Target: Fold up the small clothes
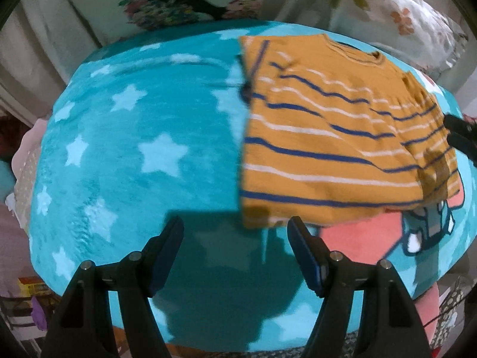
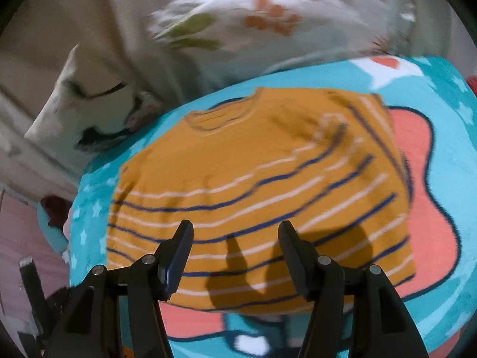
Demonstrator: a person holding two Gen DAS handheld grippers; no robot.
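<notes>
A small mustard-yellow shirt (image 1: 328, 137) with blue and white stripes lies flat on a teal star blanket (image 1: 134, 149), collar toward the far side. Its side edges look folded inward. My left gripper (image 1: 235, 232) hangs open over bare blanket, just left of the shirt's near-left corner, with nothing between its fingers. In the right wrist view, my right gripper (image 2: 235, 232) stands open above the lower half of the shirt (image 2: 253, 179). It holds nothing and casts the shadow of its fingers onto the hem.
The blanket (image 2: 447, 155) carries a pink cartoon patch (image 1: 357, 238) beneath the shirt's near right side. Floral pillows (image 2: 268, 21) lie beyond the far edge of the blanket. Clutter sits past the blanket's left and near edges.
</notes>
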